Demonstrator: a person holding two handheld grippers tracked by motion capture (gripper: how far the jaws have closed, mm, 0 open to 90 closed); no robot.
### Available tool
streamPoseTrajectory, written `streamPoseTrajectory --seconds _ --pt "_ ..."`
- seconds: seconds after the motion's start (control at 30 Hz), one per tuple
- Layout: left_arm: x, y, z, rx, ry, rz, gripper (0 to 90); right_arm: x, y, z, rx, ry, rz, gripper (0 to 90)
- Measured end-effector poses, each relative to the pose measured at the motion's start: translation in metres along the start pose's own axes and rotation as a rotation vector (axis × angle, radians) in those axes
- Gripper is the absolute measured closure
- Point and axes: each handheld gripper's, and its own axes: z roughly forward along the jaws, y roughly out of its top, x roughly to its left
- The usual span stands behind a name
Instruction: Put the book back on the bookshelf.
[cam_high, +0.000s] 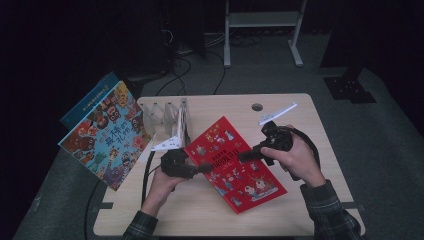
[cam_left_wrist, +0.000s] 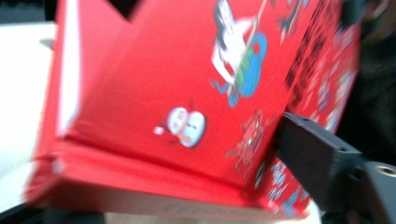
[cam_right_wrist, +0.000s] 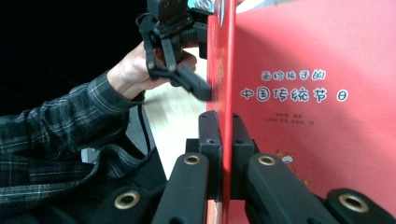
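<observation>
The table (cam_high: 280, 105) is a light wooden top set against a dark floor; a clear slotted rack (cam_high: 165, 117) stands at its rear left, and two blue picture books (cam_high: 107, 135) lean outward beyond the rack's left end, past the table edge.

The red book (cam_high: 235, 165) is the item in hand; in the high view it sits over the table's centre, set diagonally, cover up, between the two grippers; whether any corner touches the top cannot be told.

The right gripper (cam_right_wrist: 225, 154) is pinching the book's edge; in its own view the two black jaws stand pressed on either side of the thin red board, cover lettering to the right. The left gripper (cam_high: 202, 169) meets the opposite edge; its own view is blurred, one black jaw lies against the cover at lower right, the second jaw is not plainly seen, so its hold cannot be told for certain.

Judgement: the step appears to be carrying or turning the book toward the rack. To do it well, keep both holds on opposite edges so the book does not sag or swing; turn it upright before approaching; align the spine with an empty slot; lower it straight, releasing only once the rack supports it.
</observation>
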Motion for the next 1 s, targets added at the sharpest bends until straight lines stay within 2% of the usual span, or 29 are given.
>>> streamPoseTrajectory --seconds 0.13,0.23,0.33,0.43,0.7,1.0 --pt "-0.001 0.01 -0.009 -0.042 -0.025 0.036 39.4 -0.005 -0.015 0.001 -0.075 0.026 -0.062 87.3" --pt "-0.001 0.017 -0.014 -0.061 -0.053 0.047 46.8 -0.011 -0.026 0.004 -0.115 0.047 -0.098 87.1" --pt "-0.001 0.023 -0.018 -0.084 -0.095 0.062 55.0 -0.017 -0.035 0.011 -0.131 0.066 -0.125 86.1" --pt "-0.003 0.029 -0.019 -0.088 -0.124 0.087 62.4 -0.023 -0.044 0.021 -0.116 0.063 -0.148 83.8" --pt "-0.01 0.046 -0.021 -0.07 -0.192 0.137 74.1 -0.031 -0.056 0.034 -0.147 0.07 -0.173 79.4" --pt "-0.019 0.059 -0.021 -0.03 -0.194 0.178 77.8 -0.031 -0.059 0.036 -0.17 0.07 -0.202 75.7"
